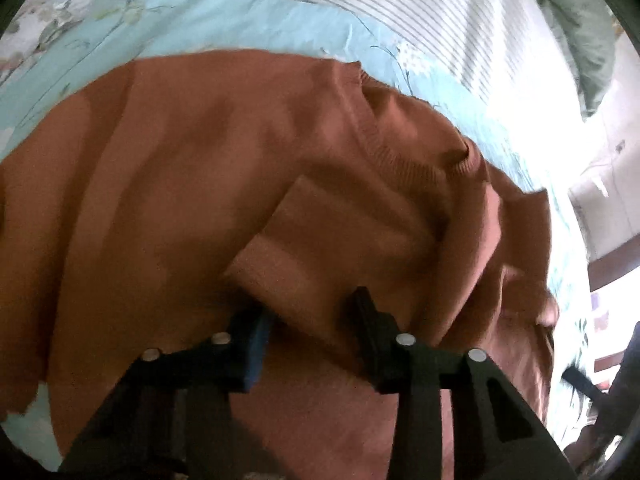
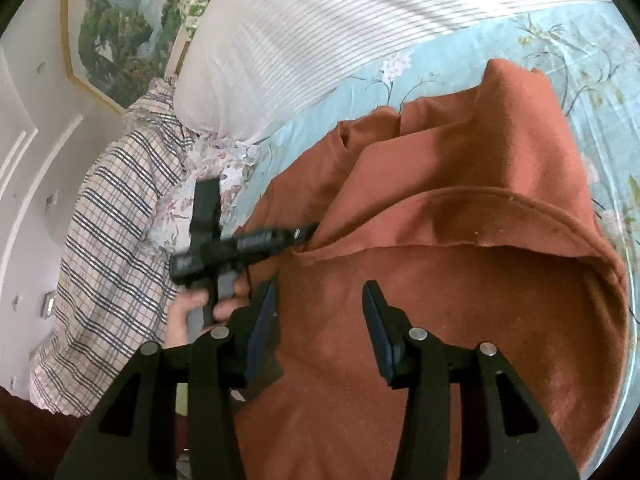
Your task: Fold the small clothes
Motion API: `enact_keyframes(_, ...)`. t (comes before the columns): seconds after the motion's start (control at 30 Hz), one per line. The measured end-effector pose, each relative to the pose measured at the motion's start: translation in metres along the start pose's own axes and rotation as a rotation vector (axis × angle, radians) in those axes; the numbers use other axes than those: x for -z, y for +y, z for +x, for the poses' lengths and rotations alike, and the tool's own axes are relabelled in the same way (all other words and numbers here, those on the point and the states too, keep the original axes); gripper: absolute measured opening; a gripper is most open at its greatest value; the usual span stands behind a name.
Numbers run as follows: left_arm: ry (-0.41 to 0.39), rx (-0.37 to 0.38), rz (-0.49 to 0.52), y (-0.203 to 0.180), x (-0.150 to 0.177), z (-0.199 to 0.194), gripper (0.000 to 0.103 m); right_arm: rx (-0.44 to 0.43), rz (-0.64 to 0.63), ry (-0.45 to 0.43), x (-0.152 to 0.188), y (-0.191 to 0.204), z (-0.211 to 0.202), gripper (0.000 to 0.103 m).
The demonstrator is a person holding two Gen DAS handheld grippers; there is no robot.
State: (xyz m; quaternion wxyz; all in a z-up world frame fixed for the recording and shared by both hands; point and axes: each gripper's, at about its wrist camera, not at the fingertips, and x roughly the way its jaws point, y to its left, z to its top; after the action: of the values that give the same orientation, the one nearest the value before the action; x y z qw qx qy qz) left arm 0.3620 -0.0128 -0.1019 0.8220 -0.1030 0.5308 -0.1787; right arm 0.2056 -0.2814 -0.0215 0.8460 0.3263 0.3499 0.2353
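The left gripper (image 1: 310, 312) has its fingers parted with a folded sleeve end of the rust-orange sweater (image 1: 180, 184) lying between them; whether the pads actually press the cloth cannot be told, as the gap looks wider than the fold. In the right wrist view the same tool (image 2: 248, 240) reaches in from the left with its tip touching the edge of a raised fold, and a bare hand (image 2: 192, 312) grips its handle just left of the right gripper's left finger.

The right gripper (image 2: 320, 312) is spread wide, both dark pads clear of each other, hovering over a flat stretch of the sweater (image 2: 440, 320) and holding nothing. Whether the fingertips touch the fabric cannot be told.

Ahead of the left fingers, the ribbed neckline (image 1: 420, 160) curves up and to the right. Ahead of the right fingers, a thick fold of the garment curls over with a stitched hem along its rim.

The sweater lies on a light blue floral sheet (image 2: 460, 52), which shows as a bare band beyond the garment's far edge and to the right of the right fingers. Farther ahead sits a white striped pillow (image 2: 300, 32). Left of the right fingers, past the hand, a plaid cloth (image 2: 108, 220) is heaped at the sheet's edge, beside a small floral piece.
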Motion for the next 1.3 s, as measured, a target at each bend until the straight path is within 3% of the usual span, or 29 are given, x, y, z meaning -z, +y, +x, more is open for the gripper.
enact_keyframes(0.13,0.006,0.063,-0.001,0.008,0.002,-0.005,0.043,-0.001,0.017,-0.010,0.002,0.000,-0.002,0.048)
enact_keyframes(0.2,0.024,0.103,0.000,0.006,-0.008,-0.001,0.055,0.001,0.023,-0.014,0.005,0.002,-0.003,0.048)
enact_keyframes(0.27,0.033,0.131,0.022,0.000,-0.016,0.007,0.052,0.001,0.027,-0.018,0.007,0.003,-0.006,0.048)
enact_keyframes(0.3,0.018,0.109,0.042,-0.003,-0.019,0.010,0.026,0.005,0.027,-0.023,0.008,0.004,-0.009,0.048)
enact_keyframes(0.33,0.010,0.084,0.060,-0.006,-0.018,0.009,0.007,0.009,0.028,-0.028,0.008,0.004,-0.012,0.048)
enact_keyframes(0.37,-0.006,0.069,0.077,-0.009,-0.017,0.004,0.004,0.014,0.030,-0.037,0.009,0.004,-0.017,0.048)
enact_keyframes(0.4,-0.048,0.047,0.079,-0.011,-0.016,-0.004,0.004,0.018,0.032,-0.046,0.009,0.003,-0.020,0.048)
enact_keyframes(0.5,-0.320,-0.087,0.055,-0.005,-0.002,-0.062,0.004,0.039,0.044,-0.089,0.008,-0.004,-0.035,0.048)
enact_keyframes(0.57,-0.379,-0.103,0.020,0.010,0.006,-0.079,0.005,0.058,0.063,-0.114,0.007,-0.014,-0.041,0.048)
enact_keyframes(0.73,-0.172,-0.063,-0.007,0.046,0.018,-0.047,0.020,0.132,0.096,-0.122,0.002,-0.037,-0.042,0.048)
enact_keyframes(0.8,-0.148,-0.028,-0.019,0.052,0.018,-0.040,0.023,0.185,0.100,-0.125,-0.003,-0.043,-0.044,0.048)
enact_keyframes(1.0,-0.220,-0.034,-0.070,0.062,0.017,-0.044,0.013,0.385,0.025,-0.131,-0.045,-0.066,-0.048,0.048)
enact_keyframes(1.13,-0.229,-0.075,-0.052,0.059,0.024,-0.044,0.013,0.497,0.022,-0.057,-0.071,-0.100,-0.017,0.048)
enact_keyframes(1.23,-0.237,-0.086,-0.038,0.055,0.024,-0.049,0.012,0.515,0.034,0.004,-0.078,-0.124,0.008,0.048)
enact_keyframes(1.27,-0.238,-0.091,-0.031,0.055,0.024,-0.050,0.011,0.513,0.011,-0.008,-0.078,-0.122,0.010,0.045)
enact_keyframes(1.3,-0.240,-0.096,-0.024,0.054,0.023,-0.052,0.010,0.506,-0.004,0.005,-0.080,-0.119,0.010,0.031)
